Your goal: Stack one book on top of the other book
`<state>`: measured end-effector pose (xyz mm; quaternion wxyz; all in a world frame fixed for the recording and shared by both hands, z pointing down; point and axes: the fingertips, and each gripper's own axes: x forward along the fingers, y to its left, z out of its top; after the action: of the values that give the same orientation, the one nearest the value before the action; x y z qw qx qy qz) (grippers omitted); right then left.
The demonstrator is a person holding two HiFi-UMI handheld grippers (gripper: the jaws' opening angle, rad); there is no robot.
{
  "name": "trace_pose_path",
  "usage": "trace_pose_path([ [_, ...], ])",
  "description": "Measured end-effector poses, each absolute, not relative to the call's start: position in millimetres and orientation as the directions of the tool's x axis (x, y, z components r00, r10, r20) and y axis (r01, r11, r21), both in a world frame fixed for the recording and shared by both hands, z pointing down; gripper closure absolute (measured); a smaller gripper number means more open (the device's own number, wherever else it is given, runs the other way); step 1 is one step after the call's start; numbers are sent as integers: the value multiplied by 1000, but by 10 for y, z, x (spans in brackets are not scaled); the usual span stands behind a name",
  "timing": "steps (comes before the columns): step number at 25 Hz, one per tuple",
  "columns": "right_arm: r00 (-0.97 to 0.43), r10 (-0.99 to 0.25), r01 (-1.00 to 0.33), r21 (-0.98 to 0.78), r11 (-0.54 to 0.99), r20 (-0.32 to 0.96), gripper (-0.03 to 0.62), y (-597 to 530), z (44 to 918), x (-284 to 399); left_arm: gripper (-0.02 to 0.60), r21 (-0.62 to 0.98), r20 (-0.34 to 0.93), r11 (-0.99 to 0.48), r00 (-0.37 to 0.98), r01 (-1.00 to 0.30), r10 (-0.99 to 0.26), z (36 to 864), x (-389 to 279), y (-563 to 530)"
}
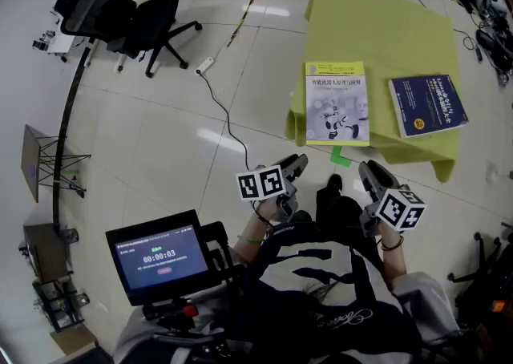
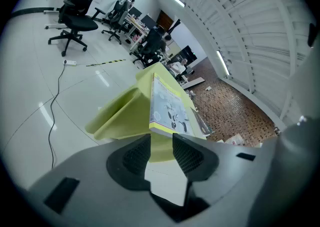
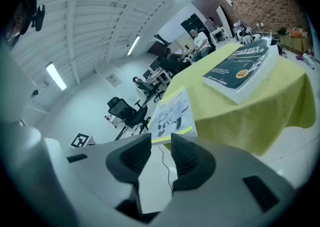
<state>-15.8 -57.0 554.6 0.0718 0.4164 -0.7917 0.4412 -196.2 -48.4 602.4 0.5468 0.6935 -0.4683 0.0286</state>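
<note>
A white and yellow book (image 1: 337,103) lies at the near left of the table under a yellow-green cloth (image 1: 377,26). A dark blue book (image 1: 428,104) lies to its right, apart from it. Both grippers hang short of the table, close to the person's body. My left gripper (image 1: 298,163) points toward the white book (image 2: 170,111), jaws a little apart with nothing between them. My right gripper (image 1: 367,171) is likewise open and empty. In the right gripper view the white book (image 3: 172,113) and blue book (image 3: 242,68) both show ahead.
A green tape mark (image 1: 341,156) is on the floor at the table's near edge. A power strip and cable (image 1: 215,90) run across the tiles at left. Office chairs (image 1: 132,22) stand far left. A screen (image 1: 160,256) sits at the person's left.
</note>
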Motion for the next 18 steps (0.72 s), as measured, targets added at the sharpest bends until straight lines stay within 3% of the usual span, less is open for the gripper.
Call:
trace_pose_path([
  [12,-755,-398,-629,-748,214,521,327,-1361,6267,40,380,773,512,57,569,-632,-643,6159,-1792,-1238],
  [18,-808,-349,-544,-829,130,475,321,-1469,6409,-105,354,811,492,58,626,-583,-605,6298,-1712,-1423],
])
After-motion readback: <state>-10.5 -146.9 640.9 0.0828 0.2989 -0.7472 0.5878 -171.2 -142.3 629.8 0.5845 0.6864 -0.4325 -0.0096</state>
